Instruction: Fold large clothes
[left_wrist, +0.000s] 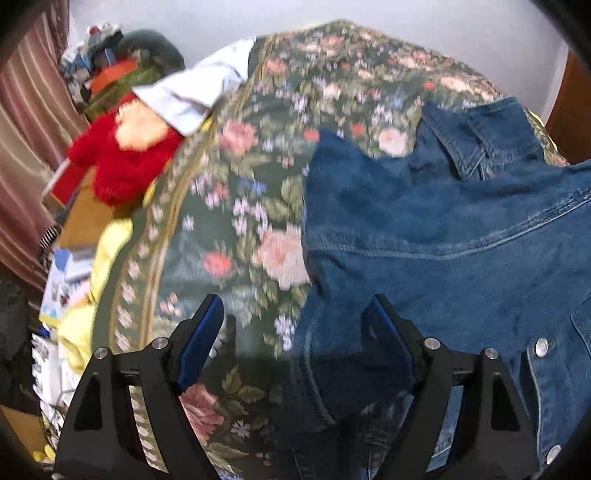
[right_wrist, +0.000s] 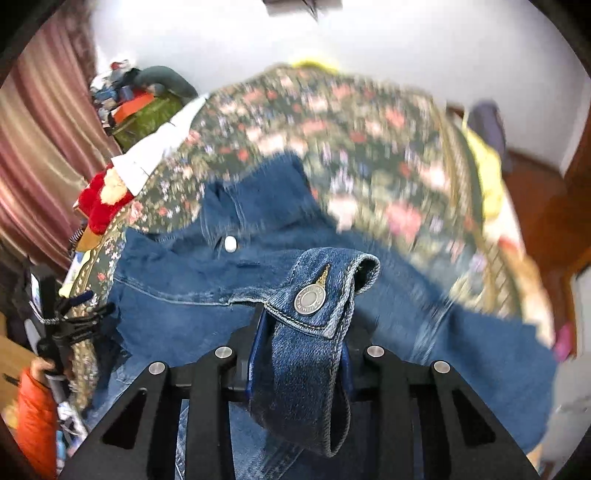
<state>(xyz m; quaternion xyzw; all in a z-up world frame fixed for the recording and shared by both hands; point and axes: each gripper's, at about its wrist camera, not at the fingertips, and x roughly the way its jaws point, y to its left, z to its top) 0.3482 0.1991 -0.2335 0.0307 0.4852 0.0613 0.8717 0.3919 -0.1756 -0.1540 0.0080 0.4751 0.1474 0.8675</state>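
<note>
Folding had barely begun: jacket (left_wrist: 443, 236) sprawled on the bedspread (left_wrist: 229, 184). My right claw (right_wrist: 301, 354) pinched the cuff (right_wrist: 314, 295) at twelve o'clock. My left claw (left_wrist: 291, 332) gaped empty.

Blue denim jacket (left_wrist: 443, 229), green bedspread (left_wrist: 229, 206) with pink flowers, red plush toy (left_wrist: 122, 166), striped maroon curtain (left_wrist: 26, 122)
</note>
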